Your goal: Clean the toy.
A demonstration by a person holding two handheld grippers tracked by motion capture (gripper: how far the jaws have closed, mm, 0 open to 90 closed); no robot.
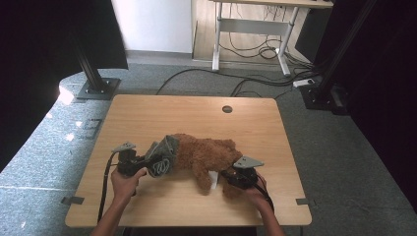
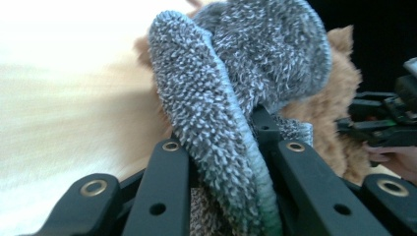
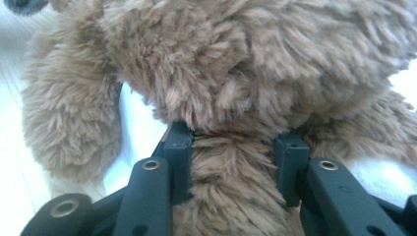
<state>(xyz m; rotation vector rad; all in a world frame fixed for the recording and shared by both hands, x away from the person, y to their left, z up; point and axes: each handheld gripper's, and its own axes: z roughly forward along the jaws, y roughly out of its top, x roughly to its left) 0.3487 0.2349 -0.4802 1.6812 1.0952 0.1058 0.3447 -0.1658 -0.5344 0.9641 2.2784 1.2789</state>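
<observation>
1. Closest in the high view are the person's two hands, coming in from the bottom edge. Each one holds a black gripper.
2. The left gripper has its jaws clamped on a fuzzy grey knitted cloth. In the left gripper view the grey cloth is squeezed between the two black jaws and folds over itself.
3. The grey cloth sits over one end of a fluffy brown teddy bear. It covers that end like a hat or a sock; which part of the bear is under it cannot be told.
4. The right gripper has its jaws clamped on a furry brown part of the bear. In the right gripper view that brown fur bulges between the jaws, with the rest of the bear above it.
5. The bear lies on its side near the middle of the light wooden worktop, between the two grippers.
6. A small white tag pokes out by the bear, just beside the right gripper.
</observation>
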